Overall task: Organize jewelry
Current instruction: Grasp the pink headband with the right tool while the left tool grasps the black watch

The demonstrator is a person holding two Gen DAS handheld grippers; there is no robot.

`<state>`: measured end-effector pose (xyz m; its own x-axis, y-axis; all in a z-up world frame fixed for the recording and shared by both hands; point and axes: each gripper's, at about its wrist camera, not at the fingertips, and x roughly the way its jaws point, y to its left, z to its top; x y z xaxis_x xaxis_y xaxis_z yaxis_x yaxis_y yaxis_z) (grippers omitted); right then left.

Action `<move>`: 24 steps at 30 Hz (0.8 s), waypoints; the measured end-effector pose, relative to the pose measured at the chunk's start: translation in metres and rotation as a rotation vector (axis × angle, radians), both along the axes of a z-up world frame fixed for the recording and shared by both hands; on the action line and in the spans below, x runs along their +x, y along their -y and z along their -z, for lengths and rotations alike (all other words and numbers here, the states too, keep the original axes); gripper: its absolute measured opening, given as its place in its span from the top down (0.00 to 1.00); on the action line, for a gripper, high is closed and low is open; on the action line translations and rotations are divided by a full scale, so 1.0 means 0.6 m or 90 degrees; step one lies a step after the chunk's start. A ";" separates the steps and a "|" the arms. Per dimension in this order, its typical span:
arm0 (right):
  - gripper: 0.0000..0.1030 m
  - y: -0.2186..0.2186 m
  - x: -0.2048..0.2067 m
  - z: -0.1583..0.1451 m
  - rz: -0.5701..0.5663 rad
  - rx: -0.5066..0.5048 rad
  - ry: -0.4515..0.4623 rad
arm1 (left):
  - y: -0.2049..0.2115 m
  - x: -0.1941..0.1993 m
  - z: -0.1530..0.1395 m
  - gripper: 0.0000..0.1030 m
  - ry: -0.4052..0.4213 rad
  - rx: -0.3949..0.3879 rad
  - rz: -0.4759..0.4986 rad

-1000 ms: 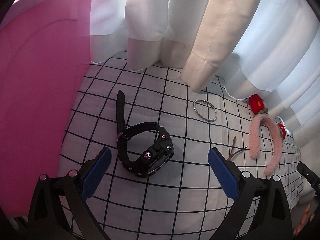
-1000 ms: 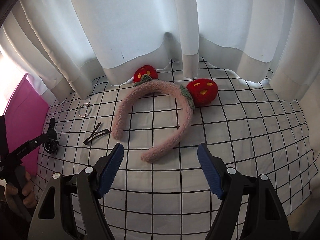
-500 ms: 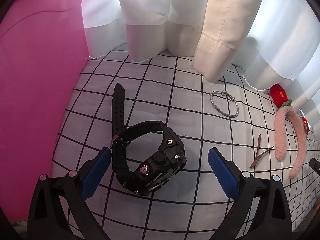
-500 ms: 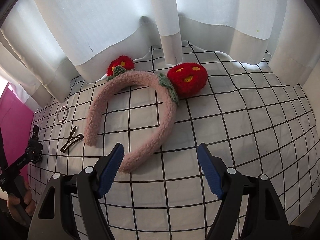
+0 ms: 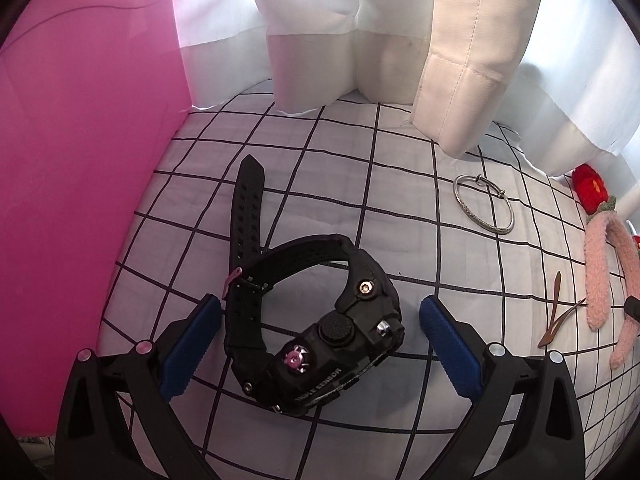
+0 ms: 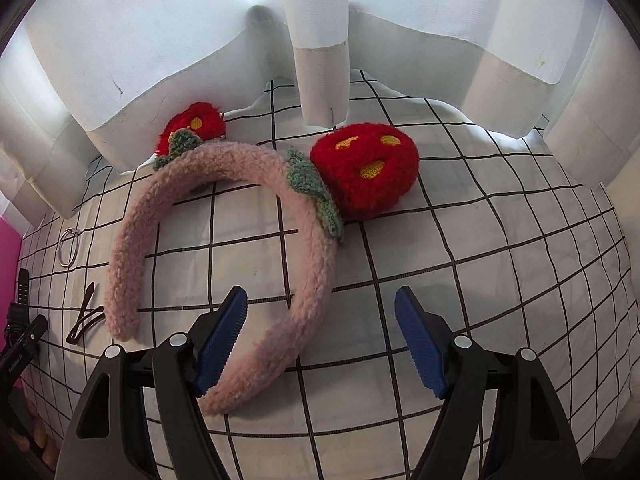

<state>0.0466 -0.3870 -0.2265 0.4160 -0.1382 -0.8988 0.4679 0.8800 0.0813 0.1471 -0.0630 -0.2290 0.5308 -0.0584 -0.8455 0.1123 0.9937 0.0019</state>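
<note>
White grid-patterned cloth carries every item loose: nothing appears sorted yet. Left gripper, spread wide, straddles the chunky black rubber-strapped wristwatch; right gripper, likewise released, brackets one end of the fluffy pink strawberry headband.

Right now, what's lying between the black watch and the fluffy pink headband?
A brown hair clip lies between the black watch and the pink headband, seen in the left wrist view.

The headband's near end lies hidden behind the right tongs' left finger.
</note>
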 end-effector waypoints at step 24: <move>0.91 -0.034 -0.009 -0.003 -0.043 -0.061 0.053 | 0.003 -0.030 -0.010 0.35 0.020 -0.020 0.018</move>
<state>0.0411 -0.3665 -0.2244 0.4996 -0.1904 -0.8451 0.4020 0.9151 0.0315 0.1290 -0.0647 -0.2231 0.5551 -0.0995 -0.8258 0.1406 0.9898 -0.0247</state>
